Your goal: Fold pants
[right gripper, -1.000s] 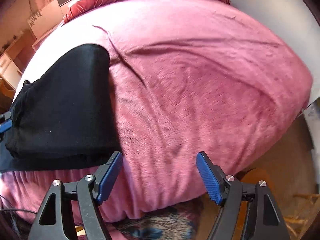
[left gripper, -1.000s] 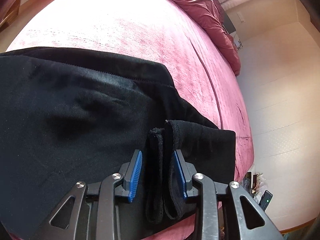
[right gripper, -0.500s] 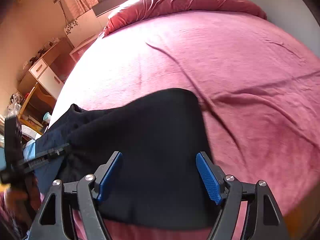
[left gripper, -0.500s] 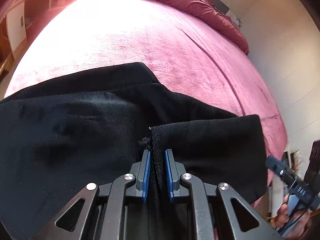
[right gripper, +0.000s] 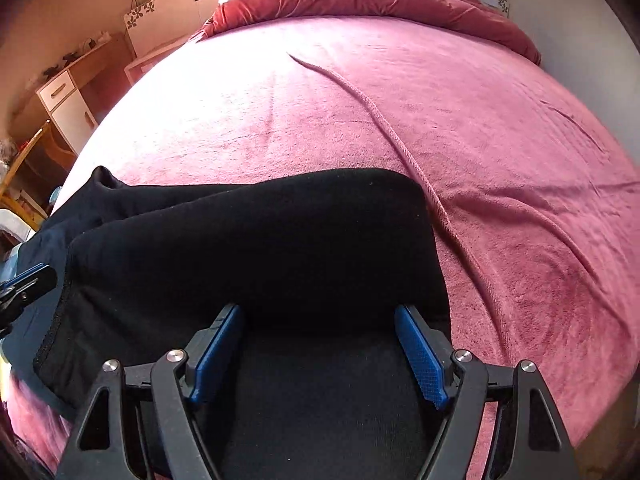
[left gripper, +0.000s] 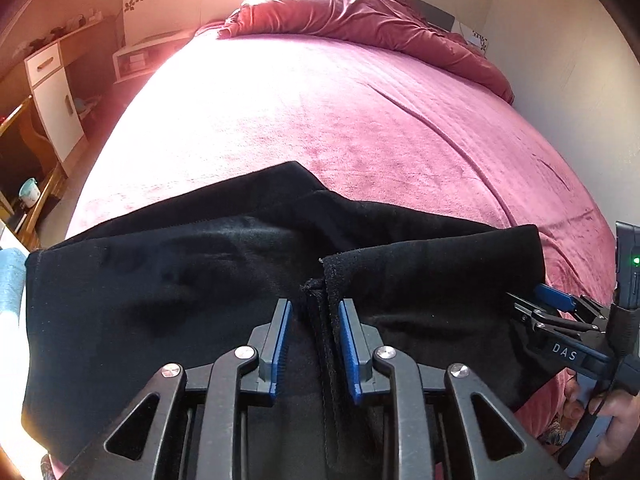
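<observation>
Black pants (left gripper: pixel 160 288) lie folded across the near part of a pink bed (left gripper: pixel 340 120). My left gripper (left gripper: pixel 313 344) hangs over their near edge. A doubled cloth edge (left gripper: pixel 320 312) runs up between its blue pads, and the jaws are opening with small gaps on both sides of the cloth. In the right wrist view the pants' rounded folded end (right gripper: pixel 260 240) lies under my right gripper (right gripper: pixel 318 356), which stands wide open just above the cloth and grips nothing. The right gripper (left gripper: pixel 552 304) also shows at the right edge of the left wrist view, held by a hand (left gripper: pixel 600 412).
A crumpled red duvet (left gripper: pixel 360 12) lies at the bed's head. A long crease (right gripper: pixel 380 120) runs across the pink cover beyond the pants. A white cabinet (left gripper: pixel 52 96) and wooden furniture stand left of the bed, and a pale wall on the right.
The left jaws closed on the doubled cloth edge, then parted again while the gripper tipped up. The right gripper swung left from bare bed to over the pants' folded end.
</observation>
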The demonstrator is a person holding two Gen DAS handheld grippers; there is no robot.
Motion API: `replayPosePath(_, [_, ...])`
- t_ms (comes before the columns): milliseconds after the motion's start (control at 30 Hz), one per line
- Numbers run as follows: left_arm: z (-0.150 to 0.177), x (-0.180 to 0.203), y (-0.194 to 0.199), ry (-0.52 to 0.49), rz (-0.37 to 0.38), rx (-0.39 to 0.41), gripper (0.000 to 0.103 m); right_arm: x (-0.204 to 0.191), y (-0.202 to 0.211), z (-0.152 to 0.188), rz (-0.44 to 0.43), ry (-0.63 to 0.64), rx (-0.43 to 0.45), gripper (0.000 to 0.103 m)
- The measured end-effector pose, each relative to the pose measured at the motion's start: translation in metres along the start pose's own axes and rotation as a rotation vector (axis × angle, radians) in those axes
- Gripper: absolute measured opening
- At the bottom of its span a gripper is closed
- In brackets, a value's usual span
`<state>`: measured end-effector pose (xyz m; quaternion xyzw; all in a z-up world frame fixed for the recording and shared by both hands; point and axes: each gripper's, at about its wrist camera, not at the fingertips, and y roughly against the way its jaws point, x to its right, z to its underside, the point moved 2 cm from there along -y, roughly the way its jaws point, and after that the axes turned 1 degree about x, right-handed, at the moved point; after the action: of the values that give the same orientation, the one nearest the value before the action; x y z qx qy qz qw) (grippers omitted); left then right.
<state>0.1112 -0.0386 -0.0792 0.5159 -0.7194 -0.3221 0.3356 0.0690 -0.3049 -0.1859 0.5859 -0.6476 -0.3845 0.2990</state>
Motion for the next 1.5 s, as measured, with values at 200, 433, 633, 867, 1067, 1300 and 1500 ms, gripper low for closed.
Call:
replayPosePath(200, [0.011,-0.016,0.034,0.019,-0.03,0.051,0.028,-0.002,0.022,-0.002,0.007,-0.02,0.028,0.079])
replayPosePath(433, [0.015,-0.019,0.047,0.057,-0.033,0.065,0.032,-0.034,0.059,-0.002,-0.087,0.056,0.113,0.079])
replayPosePath(633, [0.024,-0.027,0.055,0.077,-0.05,0.067,0.032,-0.083,0.059,0.012,-0.194,0.154,0.077,0.079])
replayPosePath(867, [0.032,-0.039,0.057,0.11,-0.073,0.062,0.032,-0.109,0.032,0.027,-0.207,0.193,-0.005,0.079])
replayPosePath(1067, [0.039,-0.049,0.055,0.131,-0.094,0.049,0.032,-0.114,0.017,0.036,-0.173,0.218,-0.031,0.079])
replayPosePath(1300, [0.048,-0.067,0.057,0.16,-0.116,0.031,0.032,-0.112,0.009,0.041,-0.156,0.202,-0.019,0.088])
replayPosePath(1500, [0.058,-0.122,0.083,0.303,-0.107,0.047,0.033,-0.1,0.005,0.04,-0.215,0.133,-0.006,0.091])
